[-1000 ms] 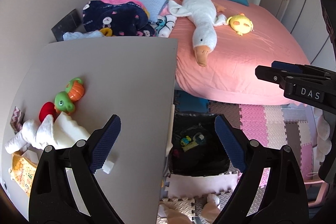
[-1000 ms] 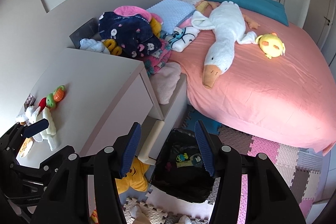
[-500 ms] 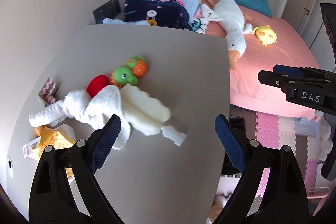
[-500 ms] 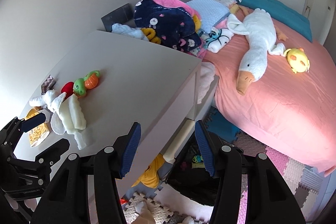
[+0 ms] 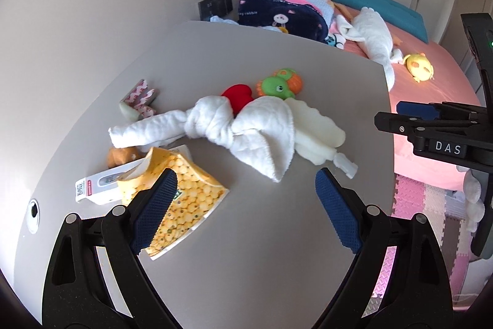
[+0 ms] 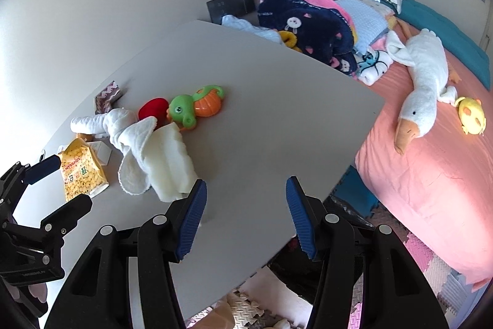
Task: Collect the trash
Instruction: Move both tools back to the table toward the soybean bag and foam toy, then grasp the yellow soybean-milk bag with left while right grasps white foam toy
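Meanwhile, both tools hang over the grey worktop with nothing gripped; the left hand-held gripper stands wide, its left pad just above the yellow snack packet, the likeliest trash, lying near the knotted white cloth; the right hand-held gripper is part-open and empty; the step looks like reaching; next, the left must lower and pinch the packet's edge.
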Action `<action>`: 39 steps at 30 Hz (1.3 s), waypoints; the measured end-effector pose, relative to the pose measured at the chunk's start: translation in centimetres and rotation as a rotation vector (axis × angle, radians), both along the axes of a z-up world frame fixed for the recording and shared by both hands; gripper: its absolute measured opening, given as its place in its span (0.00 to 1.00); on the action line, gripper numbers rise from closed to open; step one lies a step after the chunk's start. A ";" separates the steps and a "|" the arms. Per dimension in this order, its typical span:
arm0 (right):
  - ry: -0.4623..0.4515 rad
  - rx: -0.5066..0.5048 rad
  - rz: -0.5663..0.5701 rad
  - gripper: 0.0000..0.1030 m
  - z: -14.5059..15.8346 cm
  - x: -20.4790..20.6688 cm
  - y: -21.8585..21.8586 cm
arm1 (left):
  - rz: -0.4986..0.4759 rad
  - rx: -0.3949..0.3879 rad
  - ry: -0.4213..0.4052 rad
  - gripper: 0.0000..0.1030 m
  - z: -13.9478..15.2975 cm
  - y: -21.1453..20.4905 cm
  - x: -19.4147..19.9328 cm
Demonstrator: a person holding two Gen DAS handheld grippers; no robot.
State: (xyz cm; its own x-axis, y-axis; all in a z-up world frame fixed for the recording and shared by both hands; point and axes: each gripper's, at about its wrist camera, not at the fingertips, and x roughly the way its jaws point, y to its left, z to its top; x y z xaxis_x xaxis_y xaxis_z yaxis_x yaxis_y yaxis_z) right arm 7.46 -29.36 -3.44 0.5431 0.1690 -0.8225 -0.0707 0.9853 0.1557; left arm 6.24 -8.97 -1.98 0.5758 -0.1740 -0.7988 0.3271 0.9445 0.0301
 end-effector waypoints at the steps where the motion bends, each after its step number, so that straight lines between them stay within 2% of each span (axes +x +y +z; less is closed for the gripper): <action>1: 0.002 0.000 0.012 0.53 -0.1 0.2 0.6 | 0.010 0.001 0.000 0.86 0.0 0.6 -0.1; 6: 0.022 -0.004 0.065 0.53 -0.9 1.1 3.2 | 0.064 0.005 0.005 0.86 -0.3 3.7 -0.4; 8: 0.031 -0.007 0.084 0.58 -1.3 1.4 4.1 | 0.082 0.006 0.009 0.86 -0.4 4.8 -0.6; 10: 0.034 -0.018 0.100 0.59 -1.6 1.5 5.1 | 0.100 0.008 0.013 0.86 -0.5 5.9 -0.7; 18: 0.056 -0.041 0.111 0.59 -3.1 2.5 6.7 | 0.171 -0.003 0.067 0.86 -2.6 9.5 -0.6; 24: 0.074 -0.019 0.110 0.59 -3.7 3.6 7.2 | 0.183 -0.085 0.124 0.86 -3.9 10.9 0.5; 27: 0.086 -0.026 0.105 0.59 -3.9 3.9 7.6 | 0.185 -0.101 0.144 0.86 -4.6 11.1 0.9; 30: 0.097 -0.094 0.091 0.60 -4.4 4.1 8.4 | 0.178 -0.121 0.152 0.81 -5.0 11.2 1.3; 32: 0.071 -0.103 0.087 0.60 -4.6 4.0 8.5 | 0.173 -0.128 0.156 0.75 -5.2 11.1 1.5; 34: 0.037 -0.091 0.084 0.61 -4.8 3.7 8.5 | 0.158 -0.149 0.159 0.68 -5.2 11.1 1.6; 36: 0.014 -0.043 0.092 0.67 -4.8 3.6 8.1 | 0.149 -0.160 0.156 0.66 -5.2 11.1 1.8; 39: 0.021 -0.041 0.104 0.68 -4.7 3.8 8.1 | 0.134 -0.201 0.165 0.59 -5.3 11.0 2.4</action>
State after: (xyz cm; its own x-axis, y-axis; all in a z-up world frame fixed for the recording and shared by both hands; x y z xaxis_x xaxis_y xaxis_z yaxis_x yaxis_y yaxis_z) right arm 11.25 -21.24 -8.15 0.5070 0.1896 -0.8408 -0.1700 0.9783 0.1182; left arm 8.69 2.06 -7.31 0.4693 -0.2699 -0.8408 0.1842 0.9611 -0.2058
